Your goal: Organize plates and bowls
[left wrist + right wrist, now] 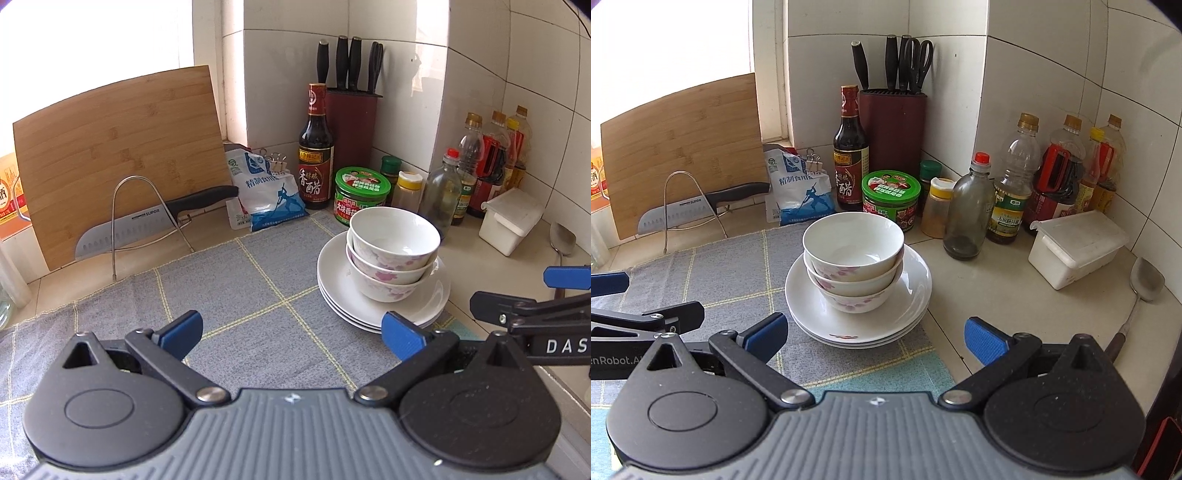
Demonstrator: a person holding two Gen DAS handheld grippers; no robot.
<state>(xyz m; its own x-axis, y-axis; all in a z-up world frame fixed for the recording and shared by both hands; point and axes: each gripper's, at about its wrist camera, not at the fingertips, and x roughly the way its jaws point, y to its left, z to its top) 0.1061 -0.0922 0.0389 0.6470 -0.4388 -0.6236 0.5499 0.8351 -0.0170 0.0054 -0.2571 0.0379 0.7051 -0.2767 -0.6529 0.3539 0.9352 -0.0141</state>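
Stack of three floral bowls (854,263) is nested on three stacked white plates (912,295), seated at the grey cloth's (229,295) edge on the tabletop (997,295). Right gripper (873,334) is spread open, empty, stack just ahead between the fingers. Left gripper (291,332) is likewise open, empty; stack is seen ahead-right, apart from it.

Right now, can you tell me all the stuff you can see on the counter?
bowls: three, white with pink flowers, nested on the plates
plates: three, white, stacked on the cloth's edge
cloth: one, grey checked, on the counter
cutting board: one, wooden, leaning left
knife: one, black-handled, on the wire rack
knife block: one, dark red, corner
vinegar bottle: one, dark, beside the block
green tub: one, behind the bowls
white box: one, right
spoon: one, metal, far right
left claw: open
right claw: open
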